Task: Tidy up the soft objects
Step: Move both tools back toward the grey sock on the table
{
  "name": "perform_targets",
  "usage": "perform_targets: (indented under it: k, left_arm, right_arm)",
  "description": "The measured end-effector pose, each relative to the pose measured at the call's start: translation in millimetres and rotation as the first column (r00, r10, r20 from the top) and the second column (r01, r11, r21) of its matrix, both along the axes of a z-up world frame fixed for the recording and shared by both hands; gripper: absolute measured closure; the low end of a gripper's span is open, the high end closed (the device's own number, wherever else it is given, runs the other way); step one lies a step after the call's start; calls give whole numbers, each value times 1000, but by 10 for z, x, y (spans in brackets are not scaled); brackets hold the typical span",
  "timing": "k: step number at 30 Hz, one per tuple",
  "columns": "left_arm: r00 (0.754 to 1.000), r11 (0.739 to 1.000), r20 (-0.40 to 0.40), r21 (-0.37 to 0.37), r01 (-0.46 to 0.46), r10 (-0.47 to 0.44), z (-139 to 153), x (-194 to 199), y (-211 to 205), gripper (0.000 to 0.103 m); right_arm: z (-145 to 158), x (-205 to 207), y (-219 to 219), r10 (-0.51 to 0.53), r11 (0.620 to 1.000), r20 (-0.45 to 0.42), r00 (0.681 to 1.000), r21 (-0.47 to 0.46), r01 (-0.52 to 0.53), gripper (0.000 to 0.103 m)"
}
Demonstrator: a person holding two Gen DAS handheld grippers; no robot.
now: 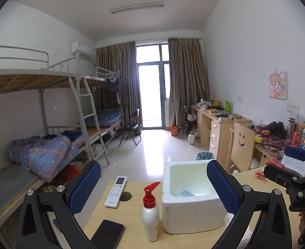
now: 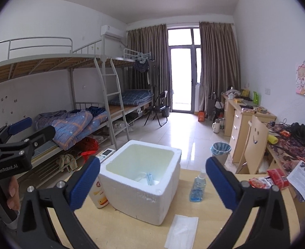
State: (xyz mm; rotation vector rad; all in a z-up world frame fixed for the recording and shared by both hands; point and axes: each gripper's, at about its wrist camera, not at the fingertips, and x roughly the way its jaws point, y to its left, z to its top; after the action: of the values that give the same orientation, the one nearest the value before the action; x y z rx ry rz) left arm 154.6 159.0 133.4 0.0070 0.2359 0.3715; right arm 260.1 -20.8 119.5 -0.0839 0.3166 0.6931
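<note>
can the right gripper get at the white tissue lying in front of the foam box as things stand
Probably yes. The right gripper is open and empty, and the white tissue lies flat on the table, apart from the foam box, with nothing on top. Being thin and flat, it may be awkward to pinch.

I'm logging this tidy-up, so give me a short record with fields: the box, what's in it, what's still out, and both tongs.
container: white foam box, open top, on the wooden table
inside box: a light blue soft item on the bottom; what it is cannot be told
still out: white tissue flat on the table in front of the box
beside box: red-pump bottle, blue sanitizer bottle
left tongs: open, empty
right tongs: open wide, empty
</note>
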Motion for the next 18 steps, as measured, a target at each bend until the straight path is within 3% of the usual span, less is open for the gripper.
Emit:
perform_targets:
  k: [18]
  left_arm:
    - [997,997,62,55,51,-55,102,-636,-508,1]
  right_arm:
    - [75,-667,-611,-64,997,98,993,47,59,0]
